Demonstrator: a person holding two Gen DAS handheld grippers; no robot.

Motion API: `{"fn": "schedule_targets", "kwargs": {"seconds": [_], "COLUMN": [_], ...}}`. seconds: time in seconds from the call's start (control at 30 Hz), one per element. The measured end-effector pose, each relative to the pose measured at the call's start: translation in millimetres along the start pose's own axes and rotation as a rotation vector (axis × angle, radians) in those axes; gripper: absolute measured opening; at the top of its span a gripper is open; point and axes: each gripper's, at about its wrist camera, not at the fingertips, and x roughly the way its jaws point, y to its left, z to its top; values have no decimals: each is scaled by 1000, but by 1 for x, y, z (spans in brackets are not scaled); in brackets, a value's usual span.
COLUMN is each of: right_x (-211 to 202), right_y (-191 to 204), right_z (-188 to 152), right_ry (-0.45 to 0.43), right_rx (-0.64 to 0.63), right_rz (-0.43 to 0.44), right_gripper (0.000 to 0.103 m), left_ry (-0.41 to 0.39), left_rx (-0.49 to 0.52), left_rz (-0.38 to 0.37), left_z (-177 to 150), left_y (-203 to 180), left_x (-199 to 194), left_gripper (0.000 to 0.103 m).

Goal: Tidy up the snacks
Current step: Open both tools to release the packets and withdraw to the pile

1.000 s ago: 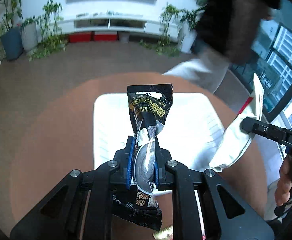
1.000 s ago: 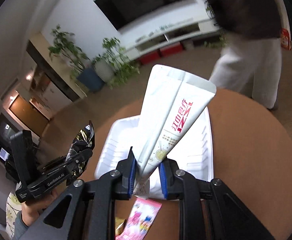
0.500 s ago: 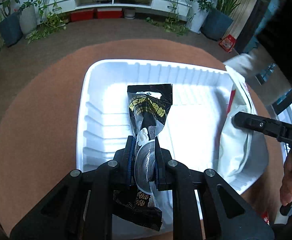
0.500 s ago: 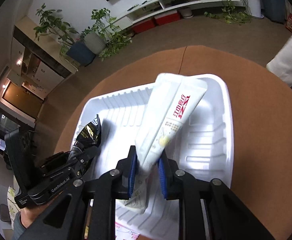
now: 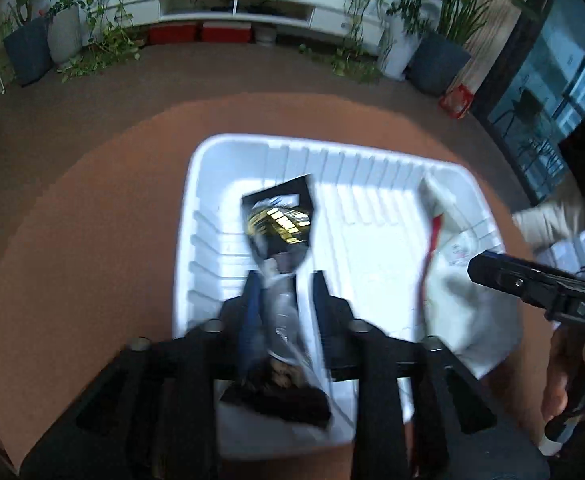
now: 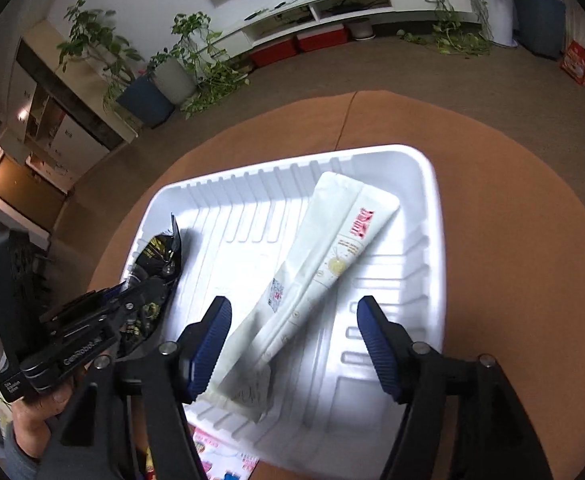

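Right gripper (image 6: 292, 344) jaws just spread, white packet (image 6: 324, 276) released into white tray (image 6: 438, 240). Left gripper (image 5: 282, 304) jaws just widening around black pouch (image 5: 280, 224); blurred, probably loose.

On the round table (image 6: 512, 200) sits the ribbed tray (image 6: 432, 208). In it, the long snack pouch (image 6: 332, 248) lies diagonally at right, the nut packet (image 5: 280, 220) apparently at left.

surface: round brown table (image 6: 492, 208) | on it: white tray (image 6: 438, 240); pink packet (image 6: 228, 458), seemingly partly under the tray's near edge
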Motion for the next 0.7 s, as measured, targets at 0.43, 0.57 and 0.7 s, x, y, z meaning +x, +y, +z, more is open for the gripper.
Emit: {"fn": "schedule_targets", "kwargs": {"seconds": [0.43,0.57,0.7], "right_x": [-188,-204,-203], "right_y": [-22,-24,-13], "right_z": [-104,-169,-221], "right_ry": [-429,-466,-419], "right_rx": [117,159,187], "right_rz": [355,370,281], "right_gripper": [103,103,102], "left_ry": [-385,-290,-220], "left_rx": [102,-16,-146], "left_rz": [39,-2,-71], "left_z": [-91,-143,-205], "left_y": [-5,0,6], "left_x": [-203,-229,-227], "left_gripper": [103,103,103]}}
